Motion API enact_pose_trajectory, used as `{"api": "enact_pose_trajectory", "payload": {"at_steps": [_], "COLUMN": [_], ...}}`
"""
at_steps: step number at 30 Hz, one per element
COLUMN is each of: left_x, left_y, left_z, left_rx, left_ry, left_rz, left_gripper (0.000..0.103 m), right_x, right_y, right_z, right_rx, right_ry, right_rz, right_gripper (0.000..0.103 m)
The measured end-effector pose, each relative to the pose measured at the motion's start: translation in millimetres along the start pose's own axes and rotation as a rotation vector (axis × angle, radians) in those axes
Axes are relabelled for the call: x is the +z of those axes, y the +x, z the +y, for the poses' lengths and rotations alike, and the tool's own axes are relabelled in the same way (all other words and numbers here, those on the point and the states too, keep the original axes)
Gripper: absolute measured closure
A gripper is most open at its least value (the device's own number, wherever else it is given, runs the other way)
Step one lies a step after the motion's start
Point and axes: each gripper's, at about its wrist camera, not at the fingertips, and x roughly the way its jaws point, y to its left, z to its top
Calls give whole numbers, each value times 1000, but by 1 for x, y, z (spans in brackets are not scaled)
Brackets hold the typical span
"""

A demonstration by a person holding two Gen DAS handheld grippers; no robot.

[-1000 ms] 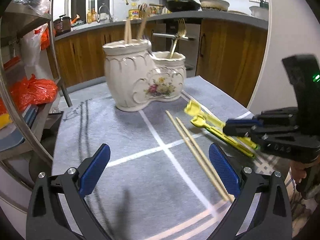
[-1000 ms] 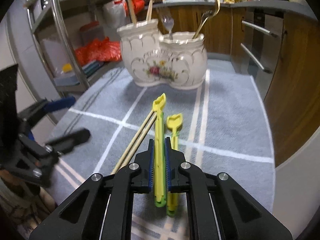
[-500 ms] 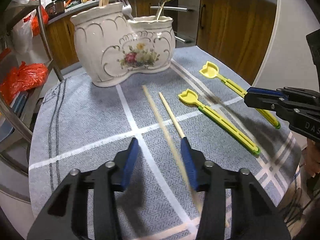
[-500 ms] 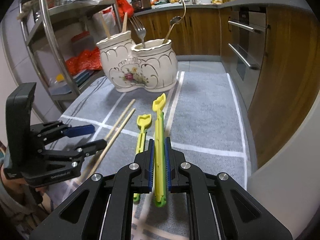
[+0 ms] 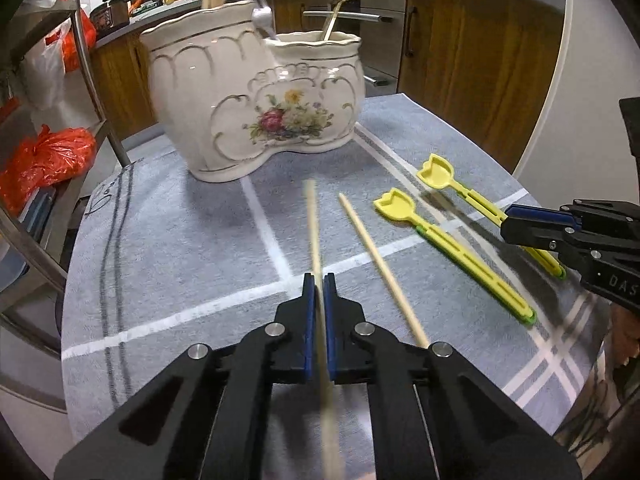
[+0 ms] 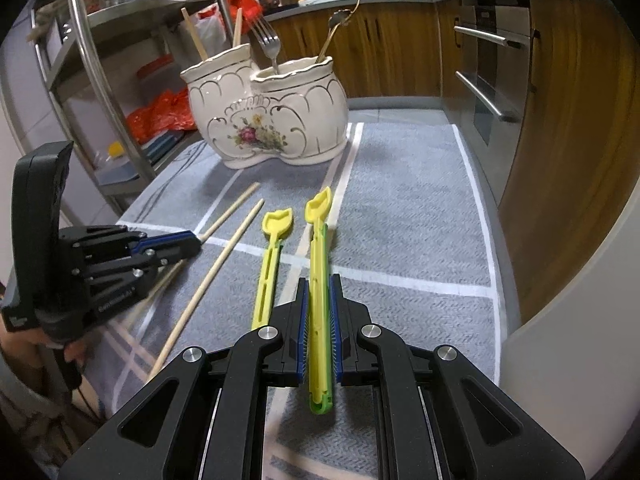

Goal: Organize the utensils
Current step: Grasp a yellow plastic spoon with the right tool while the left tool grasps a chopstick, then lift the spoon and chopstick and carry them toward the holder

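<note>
We look low and close along each gripper over the cloth (image 5: 180,240) toward the holder (image 5: 256,104): the left view from its left, the right from its right. We share holder and cloth.

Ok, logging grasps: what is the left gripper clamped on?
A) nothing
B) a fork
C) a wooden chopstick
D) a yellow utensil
C: in the left wrist view the left gripper has its blue pads shut on a wooden chopstick; the yellow utensil sits in the right gripper.
</note>
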Motion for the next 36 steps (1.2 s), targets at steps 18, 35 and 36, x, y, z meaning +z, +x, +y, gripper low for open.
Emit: {"api": "enact_pose_trajectory", "payload": {"at_steps": [18, 35, 36], "left_x": [-23, -12, -13], "left_y": [-20, -9, -10], "left_z": [50, 48, 48], "left_rx": [-53, -52, -62], "left_ry": [55, -19, -21], "left_rz": [36, 25, 29], "left_gripper": [99, 88, 84], "right_x": [9, 24, 24], "right_y": [14, 34, 34], "right_z": [5, 13, 13], "right_rx": [-38, -57, -54], "right_ry": [-83, -134, -137], "right_rz": [92, 129, 130], "right_gripper": [81, 89, 91]}}
